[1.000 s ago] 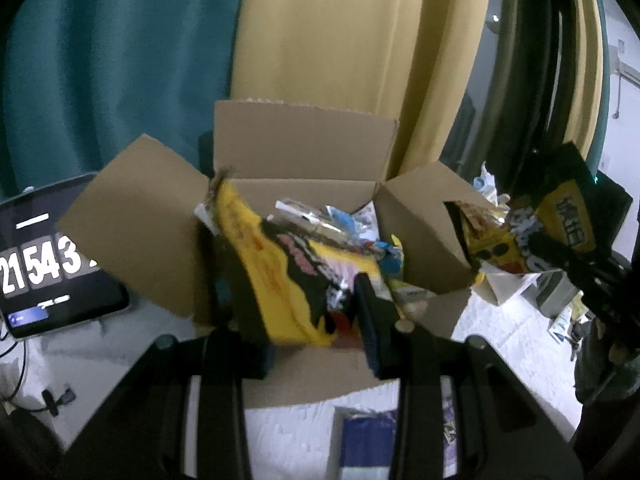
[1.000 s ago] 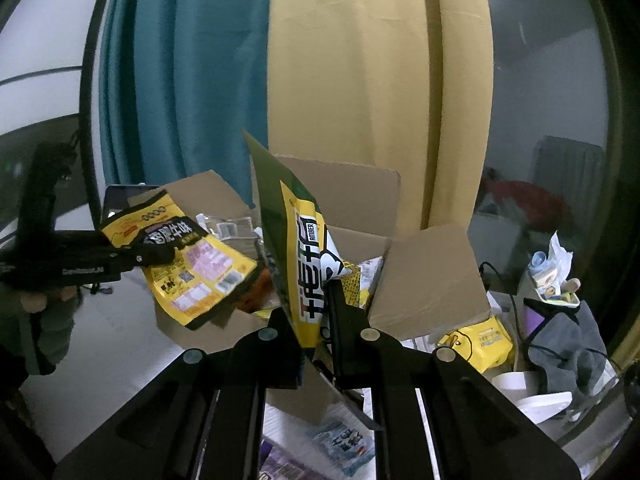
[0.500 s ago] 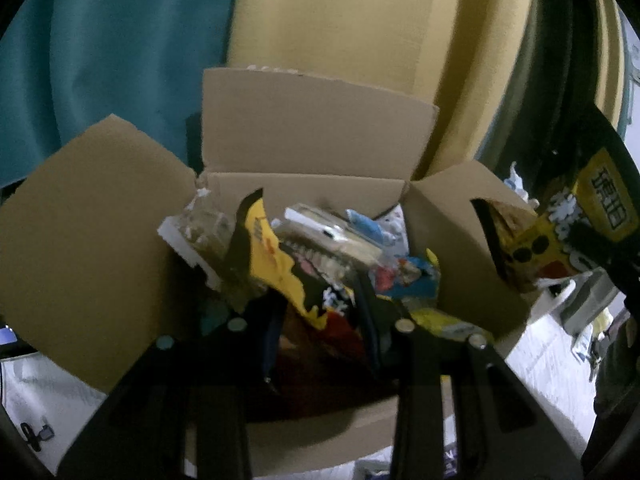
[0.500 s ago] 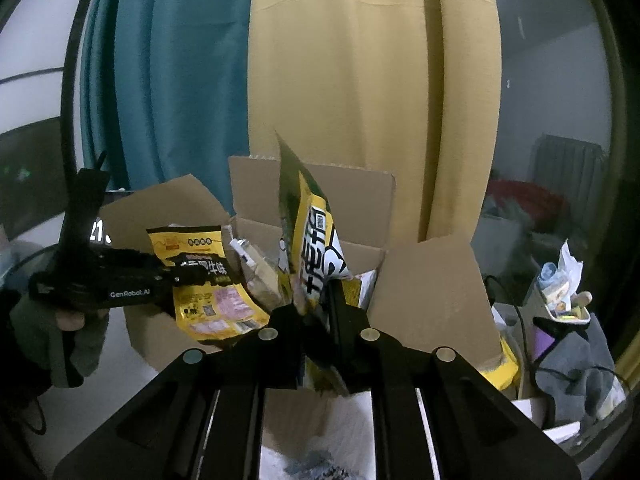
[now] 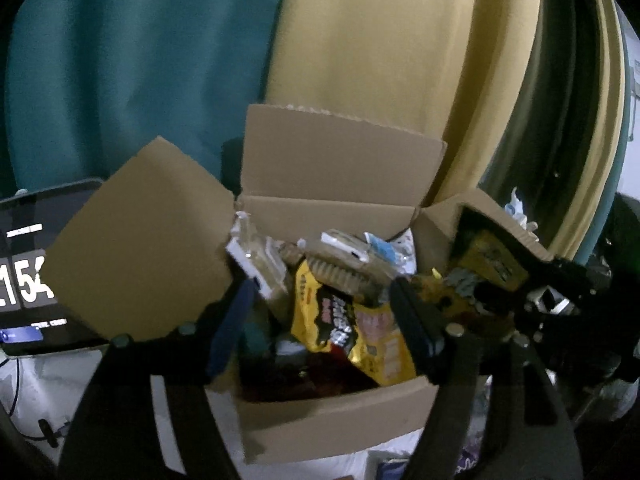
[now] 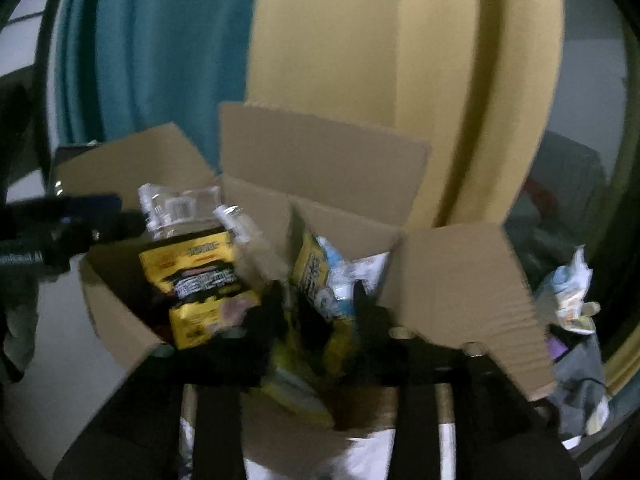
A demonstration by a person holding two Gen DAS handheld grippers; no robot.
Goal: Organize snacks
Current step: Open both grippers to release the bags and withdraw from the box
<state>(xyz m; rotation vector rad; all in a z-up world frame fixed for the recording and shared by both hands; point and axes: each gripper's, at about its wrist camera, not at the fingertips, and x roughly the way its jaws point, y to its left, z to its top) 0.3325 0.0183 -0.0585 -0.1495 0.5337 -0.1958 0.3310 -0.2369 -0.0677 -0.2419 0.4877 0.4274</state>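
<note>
- Cardboard box point(image 5: 340, 420) stood open on a white surface point(image 5: 24, 376), flaps up, in front of teal point(image 5: 132, 60) and yellow point(image 5: 380, 40) curtains.
- Left gripper point(image 5: 320, 312) hung over the box with its jaws apart; they had just been opening. A yellow-and-black bag point(image 5: 344, 328) lay between the fingers, inside the box, and the pads did not press on it.
- That bag rested tilted on the other snacks, near the front wall.
- Clear packs point(image 5: 260, 256) and a white-and-blue pack point(image 5: 380, 246) filled the back of the box.
- Right gripper point(image 6: 316, 304) was also over the box, at its right side, jaws parted and just opening. A second yellow bag point(image 6: 316, 276) stood upright between the fingers, down among the snacks; blur hid whether a pad touched it.
- In the right wrist view the first bag point(image 6: 200, 280) lay at the left of the box, just below the left gripper's tips.
- A dark tablet point(image 5: 28, 272) with white digits stood left of the box, partly behind a flap.
- Grey cloth point(image 6: 580, 376) and crumpled wrappers point(image 6: 568, 292) lay to the right of the box.
</note>
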